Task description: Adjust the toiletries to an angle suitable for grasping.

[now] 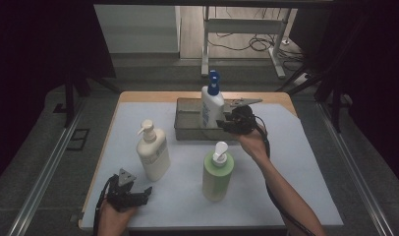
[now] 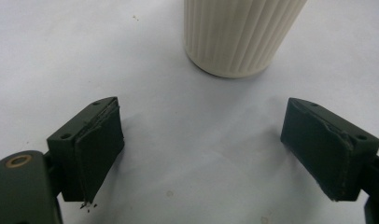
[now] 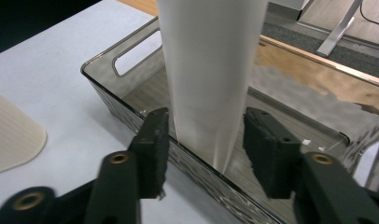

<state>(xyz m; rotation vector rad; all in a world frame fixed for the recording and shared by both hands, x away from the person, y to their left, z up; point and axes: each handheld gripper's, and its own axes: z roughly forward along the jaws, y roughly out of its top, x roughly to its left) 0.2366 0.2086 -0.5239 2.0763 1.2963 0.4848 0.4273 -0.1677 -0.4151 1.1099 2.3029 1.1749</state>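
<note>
White bottle with blue pump top, upright in the tray, upper centre of the high view; in the right gripper view its body rises through the middle of the frame, base just inside the tray's near wall. Right gripper, at the bottle's right side in the high view, held by a hand coming up from the lower right: jaws set either side of the bottle's lower body, a narrow gap visible on each side, pads not seen pressing, so the claw is released around the bottle rather than clenched on it. Tray: smoky, see-through, rectangular, with a slot handle at its end, standing at the far middle of the white mat. Cream pump bottle, upright on the mat, left of centre; its ribbed base sits at the top of the left gripper view. Green pump bottle, upright, centre, below the tray. Left gripper, lower left of the high view, near the mat's front edge, below the cream bottle and apart from it: jaws wide apart over bare mat, nothing between them, released.
</note>
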